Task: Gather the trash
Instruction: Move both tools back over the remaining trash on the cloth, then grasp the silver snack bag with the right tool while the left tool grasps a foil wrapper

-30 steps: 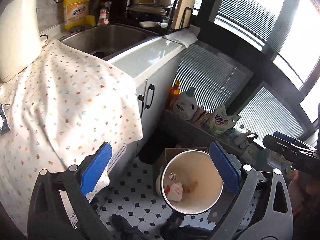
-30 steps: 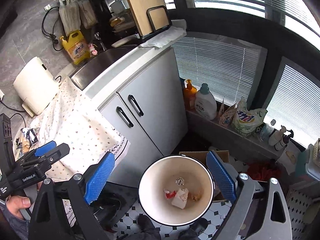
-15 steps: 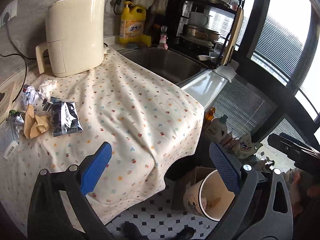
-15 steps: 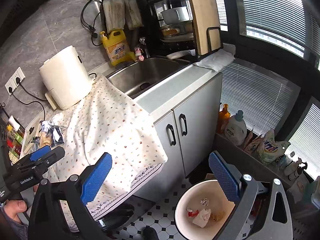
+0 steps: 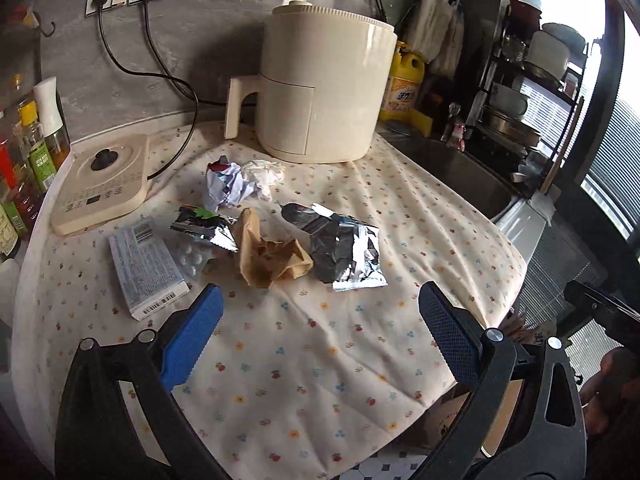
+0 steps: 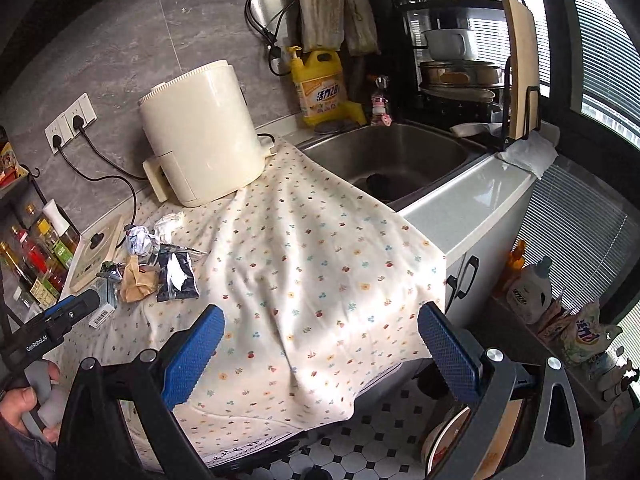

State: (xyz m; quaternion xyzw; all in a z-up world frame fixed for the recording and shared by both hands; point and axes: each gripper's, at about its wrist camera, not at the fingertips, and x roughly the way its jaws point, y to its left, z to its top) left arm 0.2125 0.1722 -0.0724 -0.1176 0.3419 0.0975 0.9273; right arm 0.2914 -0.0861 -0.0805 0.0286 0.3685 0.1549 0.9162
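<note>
Trash lies in a loose pile on the flowered cloth (image 5: 312,344): a silver foil bag (image 5: 346,252), crumpled brown paper (image 5: 270,258), a white printed box (image 5: 146,268), a small foil wrapper (image 5: 204,228) and a crumpled paper ball (image 5: 230,186). My left gripper (image 5: 320,336) hovers open just in front of the pile, empty. My right gripper (image 6: 318,356) is open over the cloth's hanging edge, holding nothing; the foil bag (image 6: 178,276) and brown paper (image 6: 138,280) lie to its far left. The white bin (image 6: 444,440) on the floor peeks out at lower right.
A cream air fryer (image 5: 324,84) stands behind the pile, an induction hob (image 5: 100,184) to its left, sauce bottles (image 5: 28,148) at the far left. The steel sink (image 6: 396,156) and dish rack (image 6: 460,60) lie to the right. A hand (image 6: 28,404) holds the left gripper's handle.
Both cameras have swung up and left from the bin on the floor to the counter. The trash pile now sits right in front of my left gripper. Both grippers stayed open.
</note>
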